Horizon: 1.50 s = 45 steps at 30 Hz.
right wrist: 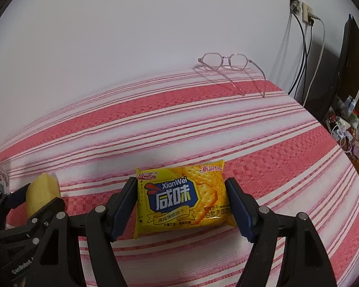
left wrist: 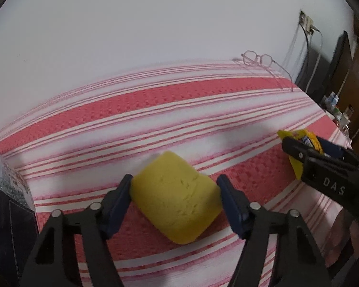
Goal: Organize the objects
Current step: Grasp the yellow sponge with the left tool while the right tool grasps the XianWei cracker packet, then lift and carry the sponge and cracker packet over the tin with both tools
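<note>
Left wrist view: the left gripper (left wrist: 176,195) brackets a yellow sponge (left wrist: 176,197) lying on the striped cloth (left wrist: 155,100), left pad touching, right pad seemingly just clear. Soft and light, it should squash; take its flat sides. The right gripper (right wrist: 180,202) clamps a crinkly, slippery cracker packet (right wrist: 182,198). Glasses (right wrist: 229,65) at one o'clock, well apart.

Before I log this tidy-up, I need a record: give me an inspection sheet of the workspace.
Surface: red-and-white striped woven cloth, flat.
Job's things: yellow foam sponge; yellow XianWei cracker packet; both lying on the cloth.
Clutter: clear-framed eyeglasses at far edge; printed box at left.
Grippers: left gripper straddles sponge, its left pad touching; right gripper grips packet.
Cables: dark and white leads from wall sockets.
Surroundings: white wall; small items on the floor at right.
</note>
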Motion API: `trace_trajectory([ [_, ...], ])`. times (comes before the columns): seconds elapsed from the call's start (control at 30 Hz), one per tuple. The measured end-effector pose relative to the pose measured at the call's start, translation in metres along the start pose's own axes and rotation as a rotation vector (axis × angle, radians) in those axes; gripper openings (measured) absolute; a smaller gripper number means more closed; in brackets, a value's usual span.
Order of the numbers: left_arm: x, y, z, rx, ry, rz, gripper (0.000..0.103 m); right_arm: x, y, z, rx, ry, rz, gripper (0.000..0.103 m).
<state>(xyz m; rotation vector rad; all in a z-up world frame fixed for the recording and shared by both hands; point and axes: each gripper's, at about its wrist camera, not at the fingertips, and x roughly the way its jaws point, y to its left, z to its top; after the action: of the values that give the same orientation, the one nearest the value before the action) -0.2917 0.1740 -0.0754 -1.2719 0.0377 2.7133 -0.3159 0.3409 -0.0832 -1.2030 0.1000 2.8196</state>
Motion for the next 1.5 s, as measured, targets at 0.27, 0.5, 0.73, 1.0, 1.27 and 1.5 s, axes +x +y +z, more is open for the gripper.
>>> trace_trajectory([
  [0.27,-0.013,0.006,-0.008,0.001,-0.019,-0.021,0.067,-0.013,-0.003,-0.002,0.014,-0.062,-0.002,0.075],
  [0.5,-0.030,0.013,-0.014,-0.013,-0.089,0.015,0.067,-0.042,0.007,-0.008,-0.009,-0.207,-0.077,0.075],
  [0.73,-0.045,0.018,-0.019,-0.022,-0.162,0.060,0.067,-0.064,0.017,-0.015,-0.017,-0.300,-0.096,0.075],
  [1.0,-0.056,0.027,-0.029,-0.043,-0.195,0.069,0.067,-0.072,0.031,-0.022,-0.041,-0.307,-0.088,0.075],
  [1.27,-0.072,0.038,-0.042,-0.076,-0.230,0.069,0.067,-0.083,0.046,-0.034,-0.061,-0.329,-0.064,0.075],
  [1.5,-0.079,0.042,-0.047,-0.084,-0.243,0.076,0.067,-0.085,0.054,-0.039,-0.073,-0.329,-0.050,0.075],
])
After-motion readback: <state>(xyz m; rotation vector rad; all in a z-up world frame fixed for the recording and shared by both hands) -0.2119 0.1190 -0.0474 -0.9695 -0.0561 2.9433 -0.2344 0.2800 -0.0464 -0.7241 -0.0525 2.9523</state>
